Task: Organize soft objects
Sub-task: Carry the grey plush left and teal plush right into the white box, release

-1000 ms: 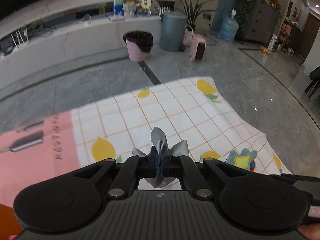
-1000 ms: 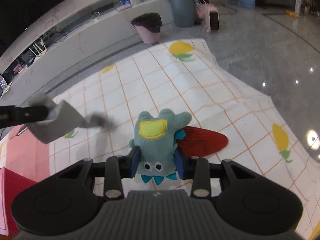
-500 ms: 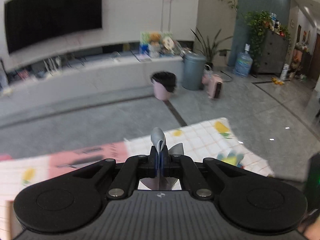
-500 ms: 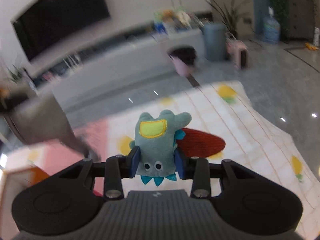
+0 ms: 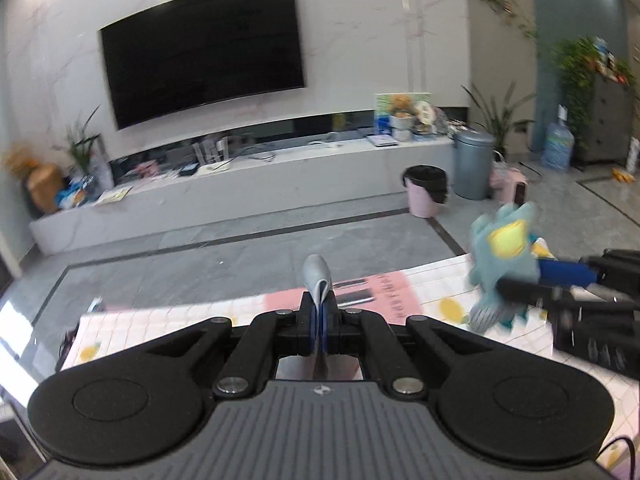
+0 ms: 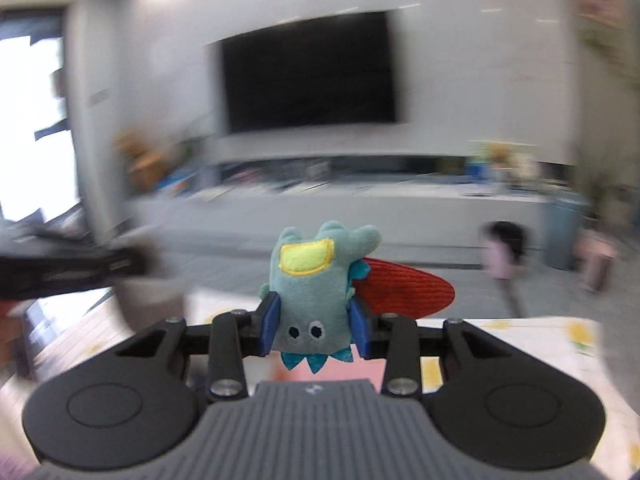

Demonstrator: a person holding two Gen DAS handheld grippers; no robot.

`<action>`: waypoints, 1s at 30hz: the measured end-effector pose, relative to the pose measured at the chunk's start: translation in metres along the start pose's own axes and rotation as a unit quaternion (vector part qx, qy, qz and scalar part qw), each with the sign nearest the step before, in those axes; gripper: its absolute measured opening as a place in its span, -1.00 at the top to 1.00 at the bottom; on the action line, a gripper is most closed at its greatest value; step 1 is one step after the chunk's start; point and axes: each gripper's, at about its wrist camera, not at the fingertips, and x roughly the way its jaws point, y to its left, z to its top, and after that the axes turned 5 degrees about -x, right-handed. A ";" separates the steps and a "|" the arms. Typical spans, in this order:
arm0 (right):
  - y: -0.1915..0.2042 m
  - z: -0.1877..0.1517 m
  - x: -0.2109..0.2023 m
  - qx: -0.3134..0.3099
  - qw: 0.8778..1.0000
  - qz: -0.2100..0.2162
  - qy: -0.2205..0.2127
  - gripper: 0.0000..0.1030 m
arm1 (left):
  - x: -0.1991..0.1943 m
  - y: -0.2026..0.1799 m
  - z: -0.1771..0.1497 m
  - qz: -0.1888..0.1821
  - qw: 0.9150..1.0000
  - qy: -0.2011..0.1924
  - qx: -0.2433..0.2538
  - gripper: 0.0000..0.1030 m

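My left gripper [image 5: 319, 320] is shut on a thin grey soft piece [image 5: 317, 276] that sticks up between its jaws. My right gripper [image 6: 314, 322] is shut on a teal plush monster [image 6: 316, 280] with a yellow patch and a red ribbed tail [image 6: 404, 288]. In the left wrist view the right gripper [image 5: 520, 286] shows at the right edge with the plush monster [image 5: 502, 248] in it. Both grippers are lifted above the checked lemon-print cloth [image 5: 168, 328].
A pink panel [image 5: 376, 294] lies on the cloth. Beyond are grey floor, a long white TV bench [image 5: 240, 184], a wall TV [image 5: 204, 48], a pink bin [image 5: 426, 190] and a grey bin [image 5: 474, 162]. The right wrist view is motion-blurred.
Both grippers have risen and tilted up from looking down at the cloth to looking across the room. They have swung left. Each still holds its soft object.
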 end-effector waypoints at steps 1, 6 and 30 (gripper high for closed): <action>0.014 -0.001 0.005 -0.006 0.999 0.034 0.008 0.28 | 0.003 0.012 -0.008 0.004 1.000 0.003 -0.013 0.94; 0.074 -0.019 0.026 -0.079 0.988 0.118 0.053 0.28 | 0.028 0.056 -0.055 0.013 0.997 0.040 -0.065 0.94; 0.141 -0.105 0.123 -0.226 0.931 0.185 0.219 0.37 | 0.076 0.123 -0.140 0.030 0.987 0.092 -0.130 -0.25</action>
